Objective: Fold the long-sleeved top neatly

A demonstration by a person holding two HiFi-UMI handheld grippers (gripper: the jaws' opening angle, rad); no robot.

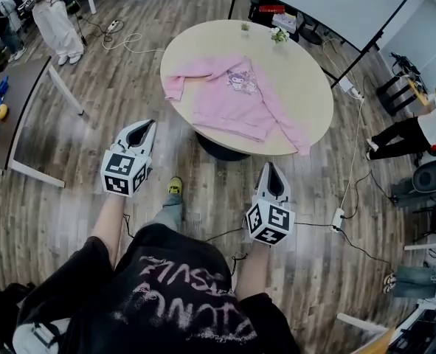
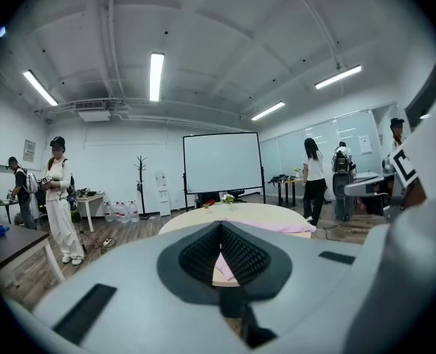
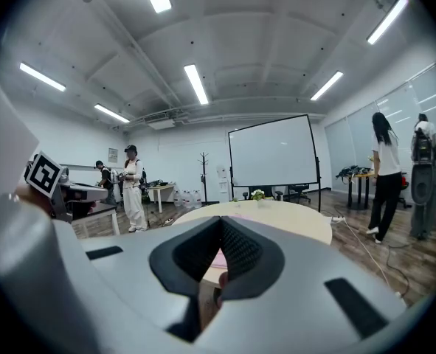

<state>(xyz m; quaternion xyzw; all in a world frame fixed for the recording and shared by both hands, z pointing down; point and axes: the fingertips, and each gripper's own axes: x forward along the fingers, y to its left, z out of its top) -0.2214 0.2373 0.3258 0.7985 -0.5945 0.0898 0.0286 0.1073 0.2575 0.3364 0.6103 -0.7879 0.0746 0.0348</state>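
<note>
A pink long-sleeved top (image 1: 236, 96) with a cartoon print lies spread on the round beige table (image 1: 306, 72); one sleeve hangs over the near right edge. My left gripper (image 1: 148, 127) is held over the floor, short of the table's near left edge, jaws shut and empty. My right gripper (image 1: 271, 169) is held just short of the near edge, below the hanging sleeve, also shut and empty. In the left gripper view the pink top (image 2: 277, 227) shows on the table beyond the closed jaws (image 2: 220, 228). The right gripper view shows the table (image 3: 291, 216) past its shut jaws (image 3: 220, 225).
Two small flower pots (image 1: 278, 35) stand at the table's far edge. A dark desk (image 1: 11, 109) stands at the left. People stand at the room's far left (image 1: 52, 13) and right (image 1: 409, 135). Cables (image 1: 350, 175) and a power strip lie on the wood floor.
</note>
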